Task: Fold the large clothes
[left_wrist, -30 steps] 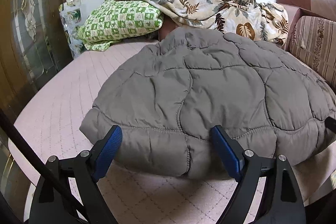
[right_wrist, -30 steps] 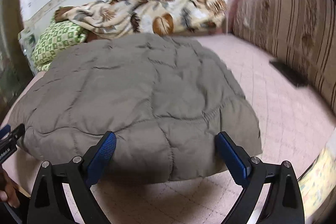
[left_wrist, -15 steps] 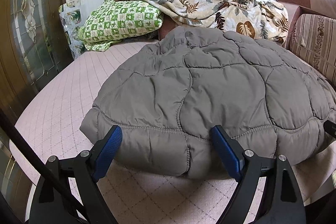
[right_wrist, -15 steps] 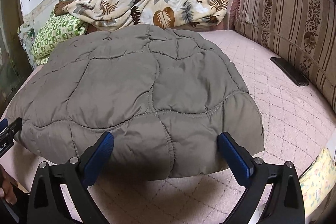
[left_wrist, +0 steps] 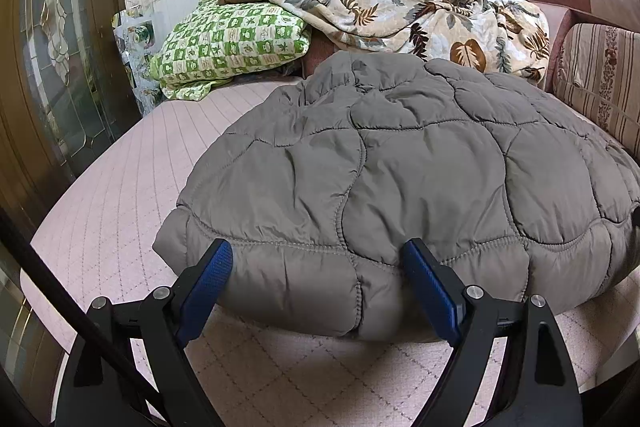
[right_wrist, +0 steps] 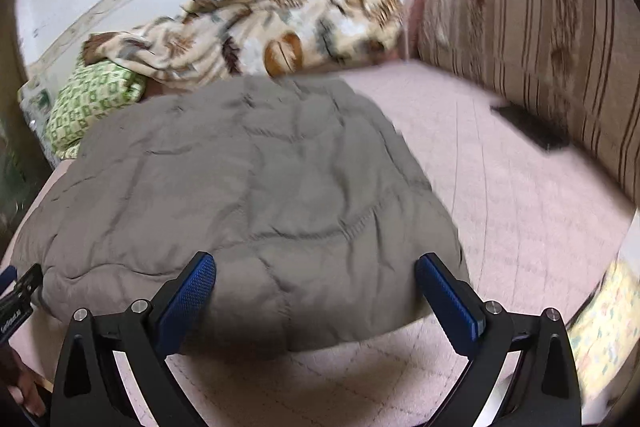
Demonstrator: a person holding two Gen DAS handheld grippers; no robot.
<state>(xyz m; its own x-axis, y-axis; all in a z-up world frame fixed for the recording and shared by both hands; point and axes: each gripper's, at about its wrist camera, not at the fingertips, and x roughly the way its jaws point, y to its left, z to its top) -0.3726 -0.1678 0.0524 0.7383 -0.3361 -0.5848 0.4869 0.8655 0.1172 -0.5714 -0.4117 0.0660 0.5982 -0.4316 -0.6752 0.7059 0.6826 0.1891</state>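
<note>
The left gripper stands wide, its blue pads spread apart at the near hem of the grey quilted jacket. The padded hem bulges into the gap between the fingers, but neither pad visibly presses on it; whether the tips touch the cloth cannot be told. The right gripper is likewise wide, its blue pads set either side of the jacket's near right corner, with the hem between them and no clamp on it. The right wrist view is smeared with blur, so fine contact there is not readable.

The jacket lies flat and puffy on the pink quilted bed cover, folded into a rounded block whose near edge faces both grippers and whose far edge reaches toward the bedding at the wall. In the right wrist view the left gripper's tip shows at the jacket's left edge, with part of a hand below it.

Beyond the jacket, a leaf-patterned blanket is heaped against the wall, partly over a green-and-white checked pillow that sits to its left. A striped cushion back runs along the right side of the bed, and a dark flat object lies on the cover just beside it, well apart from the jacket. A wood-framed glass door stands at the left edge.
</note>
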